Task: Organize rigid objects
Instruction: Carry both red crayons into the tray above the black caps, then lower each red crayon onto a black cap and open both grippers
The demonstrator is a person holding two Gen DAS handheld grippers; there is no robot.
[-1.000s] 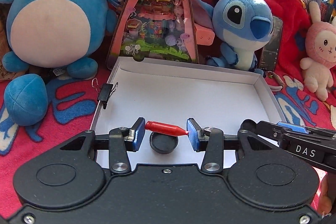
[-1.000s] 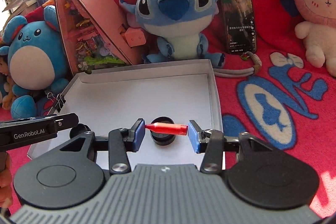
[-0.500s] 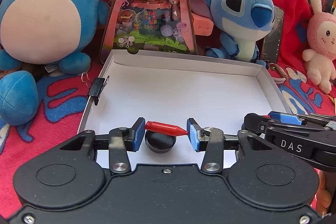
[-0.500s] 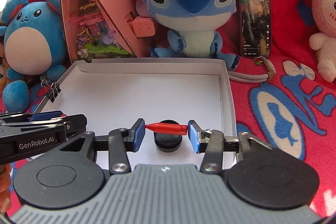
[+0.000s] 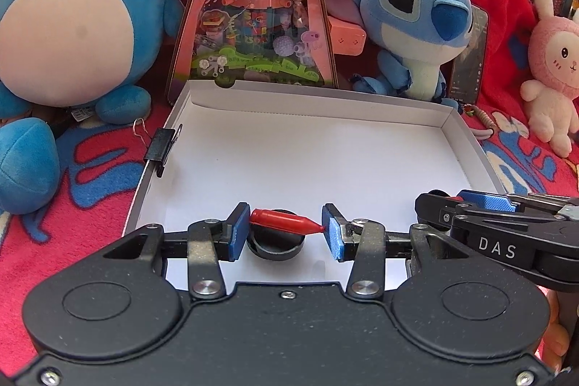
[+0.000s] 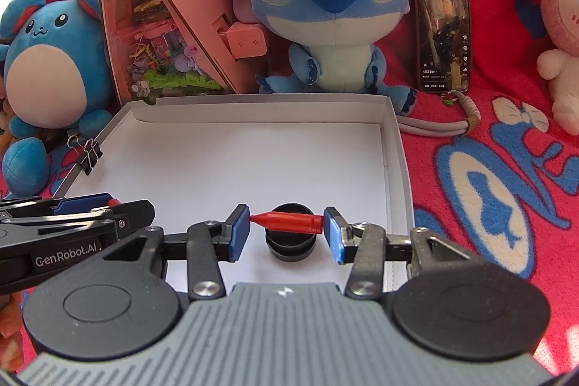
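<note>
**Two red pegs held over the white tray, both above black caps**

Each gripper carries its own small red bullet-shaped piece, clamped end to end between blue pads. In the left gripper (image 5: 286, 228) the red piece (image 5: 284, 222) lies crosswise, blunt end against the left pad, pointed tip against the right one. In the right gripper (image 6: 286, 228) a second red piece (image 6: 287, 222) sits the other way round — tip to the left pad, flat end to the right. Both sets of jaws are narrowed onto their piece, gripping it along its length.

Directly beneath each held piece, just past the fingertips, is a round black cap (image 5: 274, 246), seen again as (image 6: 290, 243) from the right wrist; whether these are one cap or two I cannot tell for sure, nor whether red touches black.

Outward lies the white tray (image 5: 466, 147), with a binder clip (image 5: 161, 147) on its left rim. The other gripper shows at each view's edge, close beside. Plush toys and a phone (image 6: 442, 24) sit beyond on the red blanket.

The step in hand looks like placement — carrying pieces into the tray. The next move calls for lowering gently and easing the jaws apart, since a tip-held piece could roll.
</note>
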